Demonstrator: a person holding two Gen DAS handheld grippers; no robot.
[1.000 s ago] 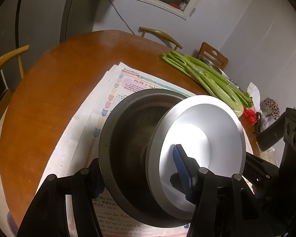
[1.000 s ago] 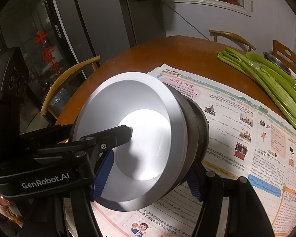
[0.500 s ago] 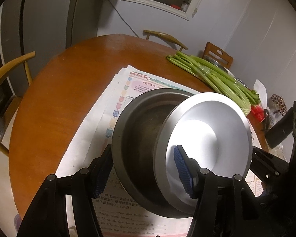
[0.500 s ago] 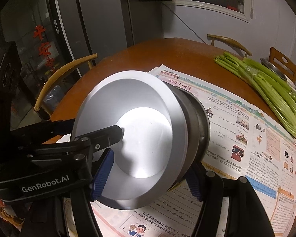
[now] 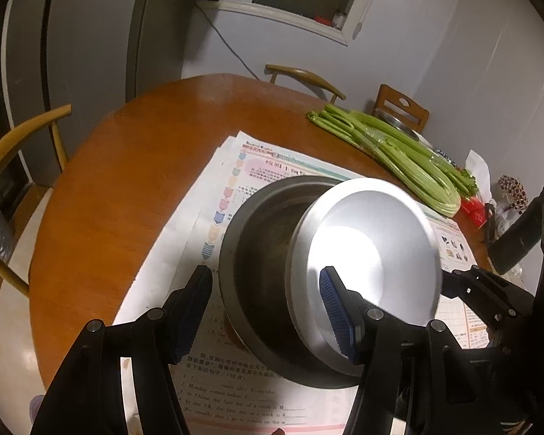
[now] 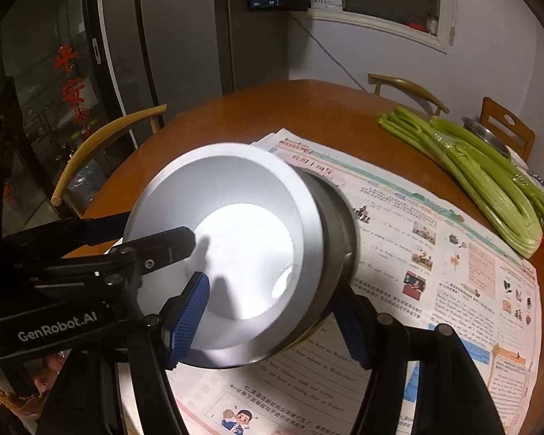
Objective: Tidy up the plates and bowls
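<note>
The left gripper [image 5: 264, 311] has its blue-padded fingers [image 5: 335, 313] set on either side of the near wall of the dark steel bowl [image 5: 261, 272]: the left finger lies outside that wall, with a thin gap showing between pad and metal, and the right finger reaches inside, beside the bright shallow bowl [image 5: 373, 253]. Whether the pads actually press on the dark bowl cannot be told from this view.

The right gripper [image 6: 272, 311] straddles both vessels. Its left finger sits inside the bright shallow bowl [image 6: 232, 246], and its right finger is outside, low against the dark steel bowl [image 6: 339, 224], so the two walls lie between the pads. Its jaws have just been closing a little, with the bowls between them, and the pads look clamped on the pair — though the contact of the right pad is partly hidden.

The bright bowl is nested in the dark one, tipped up on edge so that its open face turns toward the right gripper. Both bowls rest low over sheets of printed newspaper [image 6: 435, 246] spread on a round wooden table [image 5: 127, 166]. Well apart, near the far right edge, lies a wrapped bundle of celery [image 5: 391, 152]. Wooden chairs [image 6: 101, 145] stand around the table — one at its left, others behind it.
</note>
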